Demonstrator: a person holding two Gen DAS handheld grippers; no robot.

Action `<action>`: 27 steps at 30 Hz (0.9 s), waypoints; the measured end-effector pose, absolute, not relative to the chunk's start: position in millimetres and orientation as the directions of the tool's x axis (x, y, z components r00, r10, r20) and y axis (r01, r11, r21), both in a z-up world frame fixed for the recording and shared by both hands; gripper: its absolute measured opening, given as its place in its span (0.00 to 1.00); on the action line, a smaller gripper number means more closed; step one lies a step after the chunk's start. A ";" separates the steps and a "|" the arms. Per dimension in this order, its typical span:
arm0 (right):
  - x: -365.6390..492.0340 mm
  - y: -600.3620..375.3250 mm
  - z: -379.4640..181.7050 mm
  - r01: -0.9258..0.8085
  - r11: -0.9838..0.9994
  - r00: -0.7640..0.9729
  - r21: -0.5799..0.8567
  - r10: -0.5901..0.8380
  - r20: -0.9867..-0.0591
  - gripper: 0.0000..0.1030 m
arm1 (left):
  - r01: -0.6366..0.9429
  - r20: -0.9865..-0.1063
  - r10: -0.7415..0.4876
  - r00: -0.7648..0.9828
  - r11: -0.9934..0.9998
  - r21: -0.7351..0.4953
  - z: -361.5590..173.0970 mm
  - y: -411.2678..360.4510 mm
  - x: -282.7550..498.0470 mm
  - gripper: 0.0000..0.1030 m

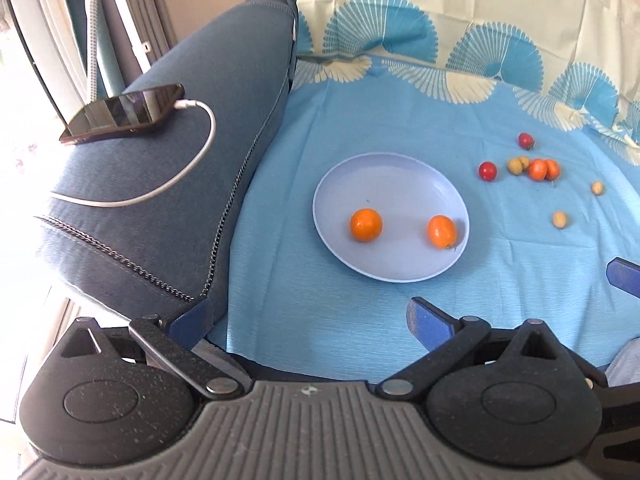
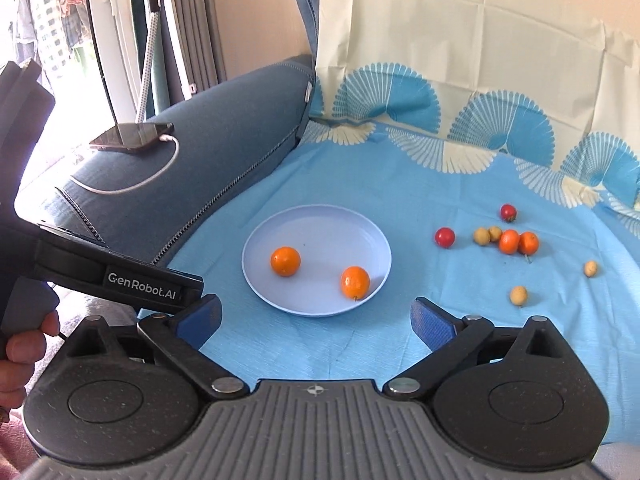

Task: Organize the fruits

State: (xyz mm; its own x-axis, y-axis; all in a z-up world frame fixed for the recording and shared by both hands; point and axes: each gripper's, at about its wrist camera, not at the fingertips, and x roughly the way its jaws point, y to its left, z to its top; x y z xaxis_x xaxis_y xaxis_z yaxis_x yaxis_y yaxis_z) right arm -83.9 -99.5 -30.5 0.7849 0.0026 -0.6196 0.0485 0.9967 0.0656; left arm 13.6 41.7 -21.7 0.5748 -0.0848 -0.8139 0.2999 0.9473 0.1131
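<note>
A pale blue plate (image 1: 400, 176) (image 2: 320, 224) lies on the blue cloth and holds two oranges (image 1: 365, 225) (image 1: 441, 231), also seen in the right wrist view as oranges (image 2: 285, 261) (image 2: 355, 281). To its right lie loose fruits: two red ones (image 1: 487, 170) (image 1: 526, 140), two small oranges (image 1: 538, 169) (image 2: 509, 241) and several tan ones (image 1: 559, 219) (image 2: 518, 295). My left gripper (image 1: 310, 318) is open and empty, back from the plate. My right gripper (image 2: 316, 316) is open too, nothing between its blue pads, near the plate's front rim.
A blue sofa armrest (image 1: 168, 184) rises left of the cloth, with a phone (image 1: 124, 114) and its white cable (image 1: 180, 176) on it. A person's hand (image 2: 24, 348) holds the left gripper's body (image 2: 120, 280) at the left. A patterned cloth covers the backrest (image 2: 460, 60).
</note>
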 end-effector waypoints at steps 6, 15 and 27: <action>-111.6 -94.3 -16.4 0.062 0.997 0.817 0.044 -0.025 -0.577 0.99 | 0.314 -0.779 -0.107 0.617 0.942 0.120 -4.6 43.2 -11.9 1.00; -138.0 -93.1 -5.0 0.082 0.996 0.846 0.041 -0.048 -0.531 0.99 | 0.330 -0.738 -0.135 0.661 0.936 0.124 13.6 43.3 -36.5 1.00; -146.8 -85.4 -0.3 0.073 0.997 0.859 0.019 -0.053 -0.508 0.99 | 0.327 -0.729 -0.146 0.669 0.938 0.112 19.5 50.8 -41.2 1.00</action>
State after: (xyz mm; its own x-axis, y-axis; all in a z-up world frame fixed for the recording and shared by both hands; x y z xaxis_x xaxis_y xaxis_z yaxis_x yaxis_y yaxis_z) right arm -146.8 -85.4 -0.3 0.8594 -0.0532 -0.5085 0.0732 0.9971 0.0194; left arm -41.2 50.8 19.5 0.6690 -0.1462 -0.7288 0.3270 0.9384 0.1119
